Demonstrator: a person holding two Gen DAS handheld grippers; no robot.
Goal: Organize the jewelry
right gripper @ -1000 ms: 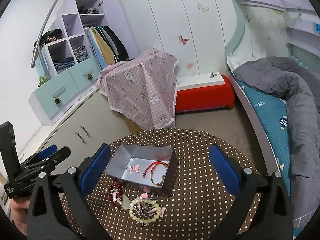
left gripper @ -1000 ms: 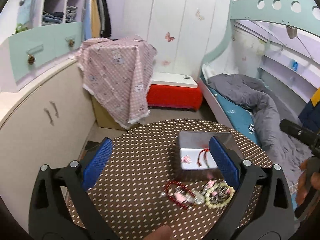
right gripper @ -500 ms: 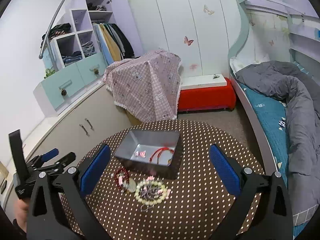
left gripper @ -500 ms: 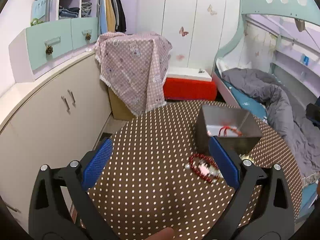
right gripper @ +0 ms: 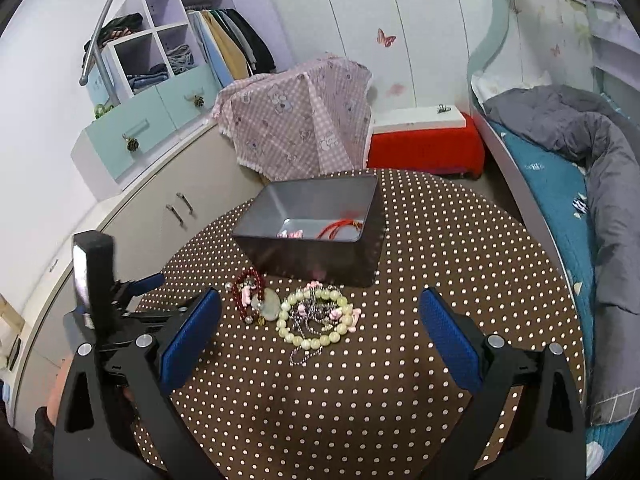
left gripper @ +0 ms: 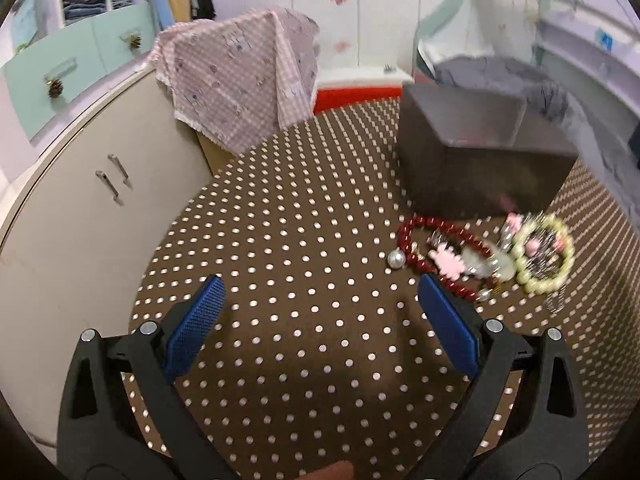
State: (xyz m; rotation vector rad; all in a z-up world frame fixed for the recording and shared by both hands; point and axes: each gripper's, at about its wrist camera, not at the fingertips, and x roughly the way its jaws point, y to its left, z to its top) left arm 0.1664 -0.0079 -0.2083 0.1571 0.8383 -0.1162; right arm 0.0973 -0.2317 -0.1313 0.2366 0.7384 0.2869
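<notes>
Two hand-held grippers over a brown dotted tabletop point(right gripper: 440, 240): left hand-held gripper point(left gripper: 320, 320) and right hand-held gripper point(right gripper: 320, 328), each spread wide, holding nothing. Grey metal box point(right gripper: 312, 240), far centre, containing a red cord bracelet point(right gripper: 340, 227). Near side of box, on the cloth: dark red bead bracelet point(right gripper: 248, 292), pale green bead bracelet point(right gripper: 312, 318), touching.

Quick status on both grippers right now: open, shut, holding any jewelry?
Left gripper: open, holding nothing, over the polka-dot table.
Right gripper: open, holding nothing, above the pale green bead bracelet.
</notes>
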